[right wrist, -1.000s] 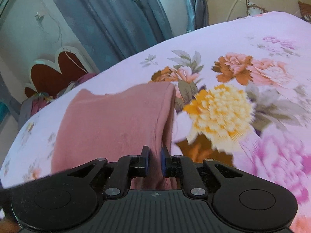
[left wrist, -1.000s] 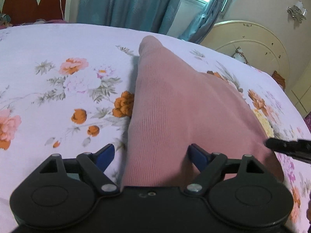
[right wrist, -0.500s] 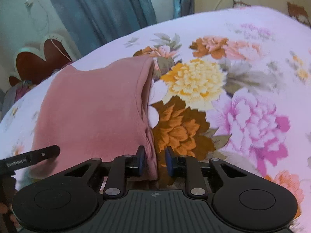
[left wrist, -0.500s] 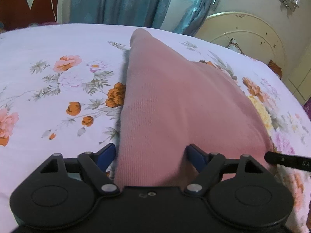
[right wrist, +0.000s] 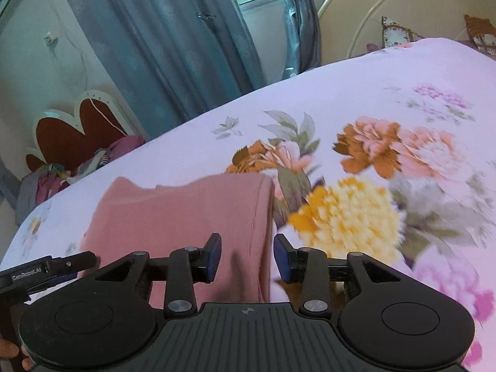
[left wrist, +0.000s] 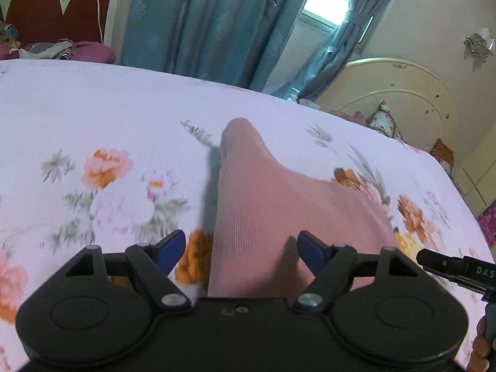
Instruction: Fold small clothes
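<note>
Cloth is the thing to watch: a pink ribbed garment (left wrist: 263, 210) lies folded on the flowered bedsheet (left wrist: 93, 117), and everything else is told from it.

Your left gripper (left wrist: 241, 249) hangs over the near left edge of the pink garment. Its jaws are wide open and hold nothing. One blue pad is off the garment on the sheet side, the other is over the pink cloth.

Your right gripper (right wrist: 246, 255) sits at the near right edge of the pink garment. Its jaws are partly open, with the folded edge of the cloth between them, but they do not pinch it.

The fold looks done on this side, I think. To do the next bit well, pick your corners with care. Bring each gripper low to the near edge of the garment. Slide one pad under all the layers, so none slips out. Close both at the same time. Lift only a little, and keep the edge straight between your two grippers, so the garment does not bunch or twist.
</note>
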A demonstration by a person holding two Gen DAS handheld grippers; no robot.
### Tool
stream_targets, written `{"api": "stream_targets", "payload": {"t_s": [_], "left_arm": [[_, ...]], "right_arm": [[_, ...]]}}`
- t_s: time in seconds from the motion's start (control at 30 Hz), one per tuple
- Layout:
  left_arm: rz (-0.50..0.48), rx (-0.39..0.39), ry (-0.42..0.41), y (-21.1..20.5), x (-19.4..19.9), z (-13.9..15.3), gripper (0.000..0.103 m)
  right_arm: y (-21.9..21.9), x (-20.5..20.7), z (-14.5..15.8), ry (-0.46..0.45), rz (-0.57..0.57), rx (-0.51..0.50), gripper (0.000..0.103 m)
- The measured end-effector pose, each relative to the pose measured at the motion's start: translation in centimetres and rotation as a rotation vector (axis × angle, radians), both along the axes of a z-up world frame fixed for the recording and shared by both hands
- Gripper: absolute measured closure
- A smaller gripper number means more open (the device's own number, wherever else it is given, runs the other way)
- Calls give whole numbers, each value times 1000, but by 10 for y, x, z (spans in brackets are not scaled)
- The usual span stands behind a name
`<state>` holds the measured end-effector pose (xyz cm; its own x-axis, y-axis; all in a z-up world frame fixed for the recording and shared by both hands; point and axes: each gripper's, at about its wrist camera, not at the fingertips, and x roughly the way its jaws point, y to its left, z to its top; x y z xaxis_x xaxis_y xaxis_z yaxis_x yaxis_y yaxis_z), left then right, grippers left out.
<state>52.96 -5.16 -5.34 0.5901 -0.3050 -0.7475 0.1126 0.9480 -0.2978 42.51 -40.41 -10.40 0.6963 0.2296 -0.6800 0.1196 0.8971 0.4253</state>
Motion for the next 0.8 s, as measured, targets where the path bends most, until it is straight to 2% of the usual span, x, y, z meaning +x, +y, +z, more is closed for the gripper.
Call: {"api": "stream_targets", "payload": {"t_s": [0.33,0.4,0.47,0.53,0.57,0.6,0.63,0.73,0.8], "left_arm": [[-1,3,6,-11,46,-15,24],[6,-1,10,-12,53,-19,26],[10,-3,12,-13,59,-23,33],[9,-3,17,-13,64,-26,37],[8,-6,16,-12,66,-28,43],[8,-10,11,-12,67,-29,46],[8,-21,4,-11,68,-30,54],[44,-28,-35,-9,67,-30,66],[67,-21,-68,-8,64,-30,69]], "right_arm": [[-7,63,-32,72,-28,41,66],[-7,71,-37,80,-27,45,66],[-3,75,-39,74,-10,34,66],[4,78,-37,51,11,-10,66],[9,78,-35,39,23,-31,67],[13,79,-33,22,35,-50,84],[17,79,-32,5,47,-72,95],[30,75,-21,-92,75,-174,97],[37,72,-17,-158,97,-236,97]]}}
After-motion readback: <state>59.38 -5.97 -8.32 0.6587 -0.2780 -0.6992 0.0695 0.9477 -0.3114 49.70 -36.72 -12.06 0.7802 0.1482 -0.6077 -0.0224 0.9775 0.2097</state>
